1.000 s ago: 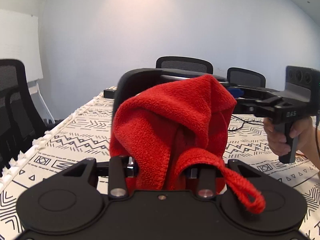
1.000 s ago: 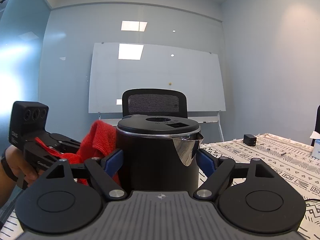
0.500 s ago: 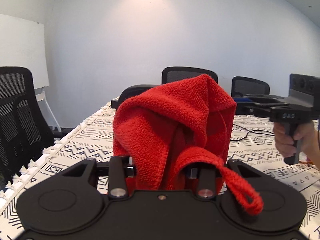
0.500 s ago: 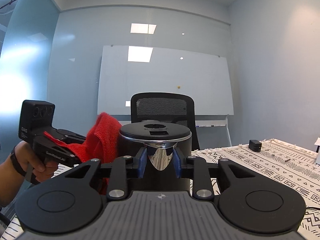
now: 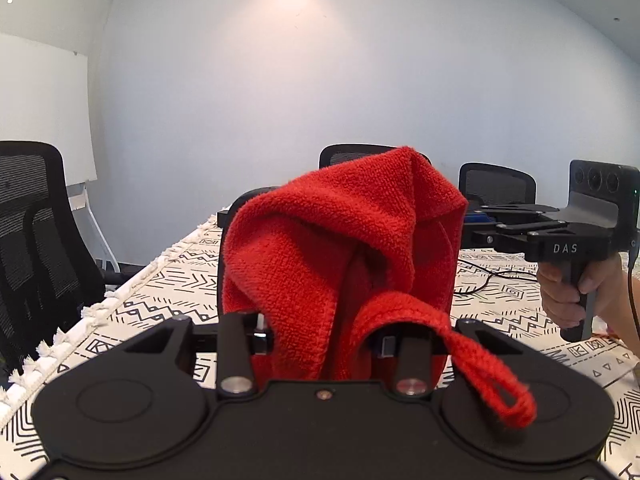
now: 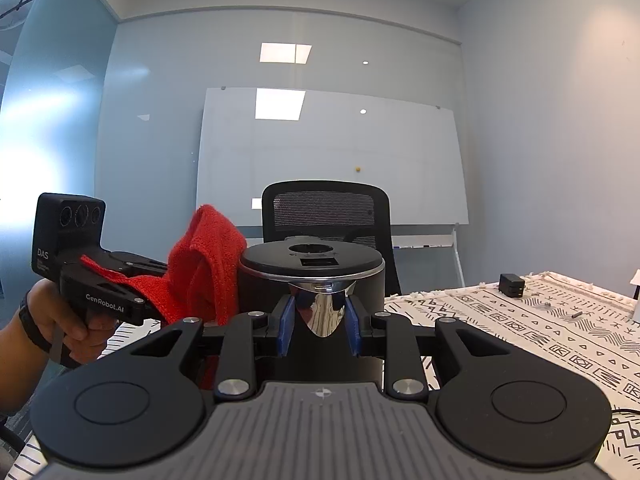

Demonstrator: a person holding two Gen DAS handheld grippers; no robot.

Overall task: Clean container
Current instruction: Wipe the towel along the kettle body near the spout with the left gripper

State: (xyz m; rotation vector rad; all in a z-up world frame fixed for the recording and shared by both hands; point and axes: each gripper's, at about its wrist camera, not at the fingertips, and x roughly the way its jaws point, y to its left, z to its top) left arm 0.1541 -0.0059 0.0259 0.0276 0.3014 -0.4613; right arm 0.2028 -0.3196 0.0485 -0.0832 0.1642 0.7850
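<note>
The container is a black electric kettle (image 6: 312, 280) with a black lid and a shiny steel spout (image 6: 320, 312), standing on the patterned table. My right gripper (image 6: 319, 330) has its blue pads closed on the spout from both sides. My left gripper (image 5: 320, 346) is shut on a bunched red cloth (image 5: 340, 248), which hides most of the kettle in the left wrist view; only the kettle's dark edge (image 5: 236, 212) shows behind it. In the right wrist view the red cloth (image 6: 204, 264) sits against the kettle's left side.
A white tablecloth with black patterns (image 6: 540, 328) covers the table. A small black adapter (image 6: 511, 285) lies at the far right edge. A black cable (image 5: 488, 276) runs across the table. Black office chairs (image 5: 36, 240) stand around, and a whiteboard (image 6: 332, 160) stands behind.
My right gripper's pads have closed from wide around the kettle body onto its spout. The left gripper with the red cloth has shifted slightly; the kettle shows less behind it.
</note>
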